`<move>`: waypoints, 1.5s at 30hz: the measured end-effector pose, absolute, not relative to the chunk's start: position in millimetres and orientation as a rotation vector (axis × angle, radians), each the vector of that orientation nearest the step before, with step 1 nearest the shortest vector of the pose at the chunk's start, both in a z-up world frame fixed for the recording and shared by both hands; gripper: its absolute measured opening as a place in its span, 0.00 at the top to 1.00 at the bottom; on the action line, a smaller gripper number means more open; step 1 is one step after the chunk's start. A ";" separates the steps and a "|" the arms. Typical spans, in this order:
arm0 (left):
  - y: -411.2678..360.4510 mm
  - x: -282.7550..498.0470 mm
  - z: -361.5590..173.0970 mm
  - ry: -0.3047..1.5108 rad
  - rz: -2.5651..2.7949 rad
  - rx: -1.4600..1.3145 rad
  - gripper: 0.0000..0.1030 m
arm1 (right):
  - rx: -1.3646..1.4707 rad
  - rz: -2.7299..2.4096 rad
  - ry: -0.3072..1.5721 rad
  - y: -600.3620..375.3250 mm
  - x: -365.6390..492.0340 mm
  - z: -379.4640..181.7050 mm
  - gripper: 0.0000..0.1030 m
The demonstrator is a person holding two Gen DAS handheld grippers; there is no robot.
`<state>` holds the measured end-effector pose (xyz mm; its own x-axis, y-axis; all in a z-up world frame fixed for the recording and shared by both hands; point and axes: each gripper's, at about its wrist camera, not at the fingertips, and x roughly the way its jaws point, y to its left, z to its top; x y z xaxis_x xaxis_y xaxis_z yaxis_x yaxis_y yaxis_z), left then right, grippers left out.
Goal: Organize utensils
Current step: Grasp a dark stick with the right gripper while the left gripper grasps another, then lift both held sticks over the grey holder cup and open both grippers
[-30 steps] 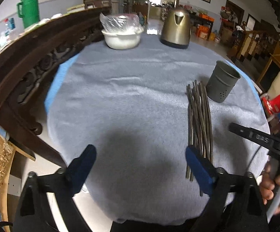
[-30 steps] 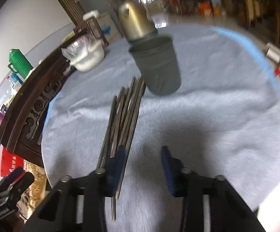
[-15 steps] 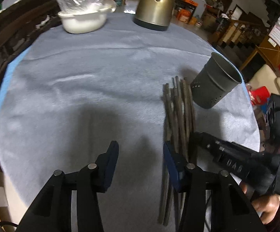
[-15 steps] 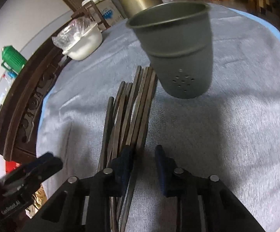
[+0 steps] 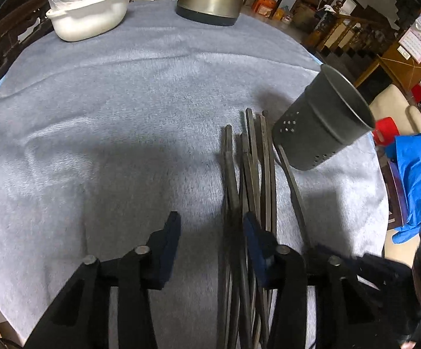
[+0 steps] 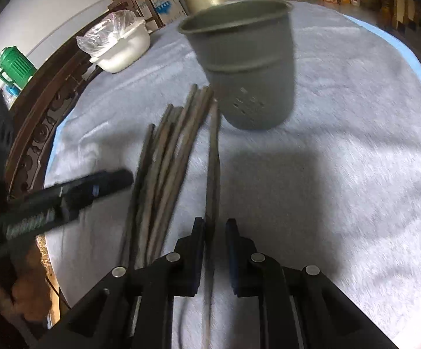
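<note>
— One chopstick [image 6: 212,157] sits between the right gripper [image 6: 215,226]'s narrowed jaws, tip by the holder [image 6: 248,67]; contact unclear.
— Left gripper [image 5: 210,226]'s view: jaws wide apart, bundle [image 5: 251,168] beside that holder.

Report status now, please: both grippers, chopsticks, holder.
Right gripper straddles one chopstick, grip uncertain. Left gripper open beside bundle. Holder upright ahead, path open.
</note>
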<state>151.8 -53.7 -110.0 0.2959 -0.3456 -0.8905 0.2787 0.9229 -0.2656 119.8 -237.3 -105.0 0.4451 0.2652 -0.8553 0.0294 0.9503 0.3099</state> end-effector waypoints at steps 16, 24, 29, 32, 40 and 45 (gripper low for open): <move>-49.9 169.1 -116.5 1.244 -0.488 -0.100 0.89 | 0.236 0.137 1.106 -232.7 171.7 -96.9 0.73; -46.1 178.3 -118.1 1.255 -0.514 -0.105 0.89 | 0.199 0.121 1.099 -226.3 187.6 -97.3 0.93; -35.1 179.0 -117.7 1.253 -0.526 -0.130 0.90 | 0.212 0.177 1.070 -233.4 175.5 -89.8 0.94; -28.8 175.4 -113.3 1.250 -0.549 -0.116 0.89 | 0.238 0.233 1.032 -237.9 163.2 -75.9 0.94; -7.3 178.8 -102.1 1.217 -0.488 -0.110 0.90 | 0.320 0.327 0.952 -251.9 141.4 -49.2 0.94; -7.2 171.8 -68.7 1.111 -0.507 -0.102 0.92 | 0.309 0.343 0.826 -262.0 126.3 -16.8 0.94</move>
<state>171.8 -7.2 -68.7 0.3436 -0.4388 -0.8303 0.3393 0.8824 -0.3259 126.3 -262.0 -16.8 0.6293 0.4124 -0.6587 -0.1756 0.9011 0.3964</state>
